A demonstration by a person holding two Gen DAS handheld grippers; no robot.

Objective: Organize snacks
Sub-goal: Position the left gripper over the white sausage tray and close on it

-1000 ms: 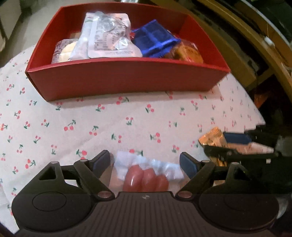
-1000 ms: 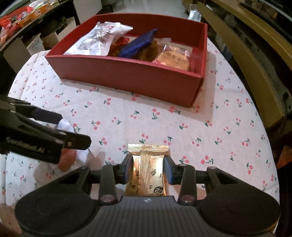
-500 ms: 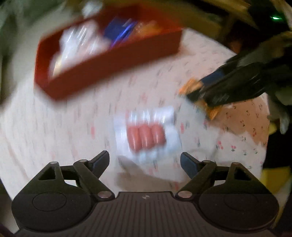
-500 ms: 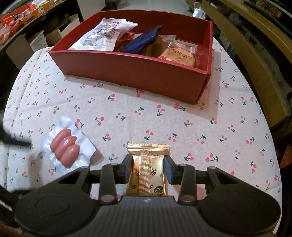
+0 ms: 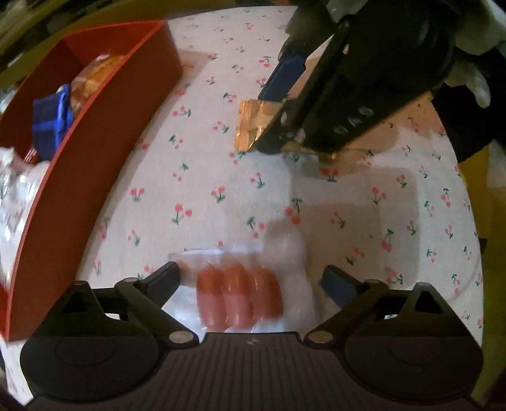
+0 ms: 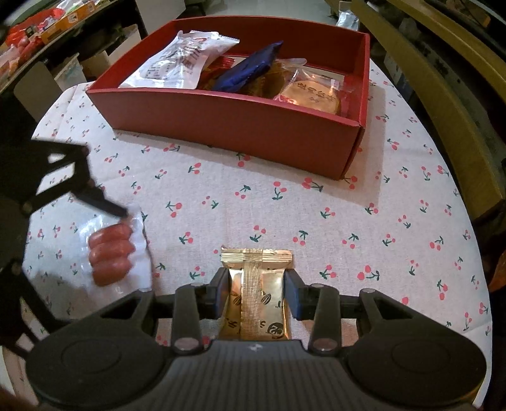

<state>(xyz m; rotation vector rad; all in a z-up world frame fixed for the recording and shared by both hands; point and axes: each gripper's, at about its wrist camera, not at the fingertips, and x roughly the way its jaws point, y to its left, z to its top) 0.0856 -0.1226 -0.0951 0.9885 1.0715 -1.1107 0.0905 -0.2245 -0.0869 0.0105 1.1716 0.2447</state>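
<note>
A clear pack of three red sausages (image 5: pixel 240 294) lies on the cherry-print cloth between the open fingers of my left gripper (image 5: pixel 253 278); it also shows in the right wrist view (image 6: pixel 110 253). My right gripper (image 6: pixel 256 289) is shut on a gold snack packet (image 6: pixel 256 291), which also shows in the left wrist view (image 5: pixel 253 126). The red box (image 6: pixel 240 126) holds a white bag (image 6: pixel 180 60), a blue wrapper (image 6: pixel 249 68) and a round wrapped cake (image 6: pixel 311 96).
The round table's edge curves along the right, with a yellow-brown chair frame (image 6: pixel 442 79) beyond it. Shelves with goods (image 6: pixel 41 22) stand at the far left. The red box's wall (image 5: pixel 82 164) runs along the left in the left wrist view.
My left gripper pulled back off the sausage pack, swung round to the right, and has come back down over it from another side. The right gripper has stayed shut on the gold packet.
</note>
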